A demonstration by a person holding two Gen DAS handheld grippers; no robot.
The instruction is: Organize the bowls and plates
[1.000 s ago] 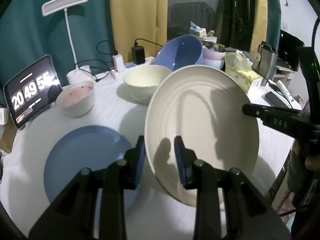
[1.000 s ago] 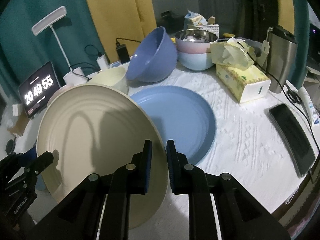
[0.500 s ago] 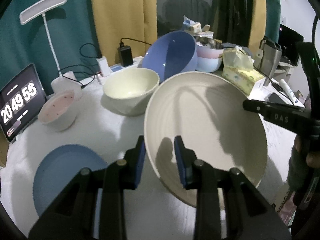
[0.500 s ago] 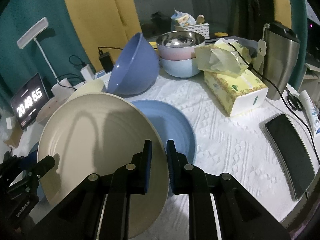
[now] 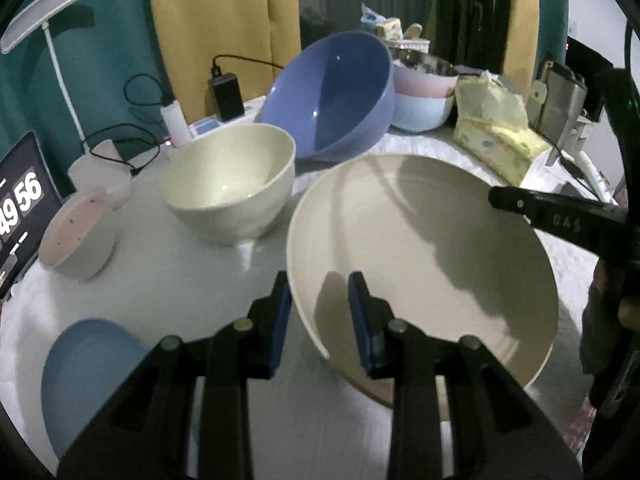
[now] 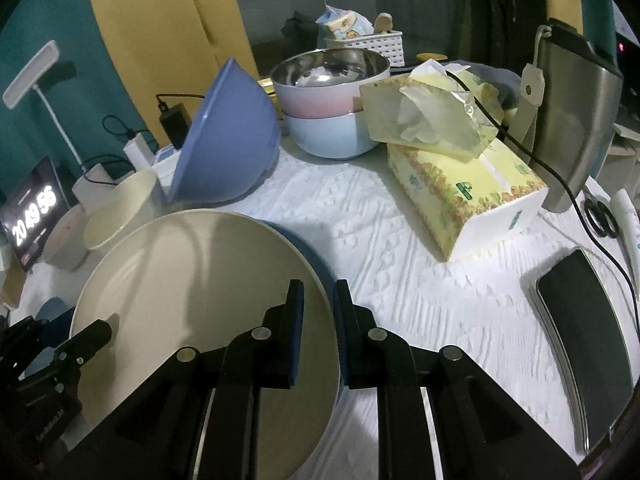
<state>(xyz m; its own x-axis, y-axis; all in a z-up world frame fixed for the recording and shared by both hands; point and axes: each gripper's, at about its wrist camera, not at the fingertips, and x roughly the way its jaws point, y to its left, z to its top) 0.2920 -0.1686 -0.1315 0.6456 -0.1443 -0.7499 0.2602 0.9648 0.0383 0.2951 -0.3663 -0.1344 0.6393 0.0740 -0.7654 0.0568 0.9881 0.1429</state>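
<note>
Cream plate [image 5: 420, 256] held tilted above the table, pinched at opposite rims: left gripper [image 5: 320, 312] and right gripper [image 6: 318, 320], jaws narrow on the edge. Just under the cream plate, a blue plate [image 6: 308, 248] nearly covered. Beyond the cream plate: cream bowl [image 5: 230, 184], tipped blue bowl [image 5: 340, 92], speckled bowl [image 5: 76, 236], all unstacked. Judged early: plate stacking under way, bowls still to nest.
</note>
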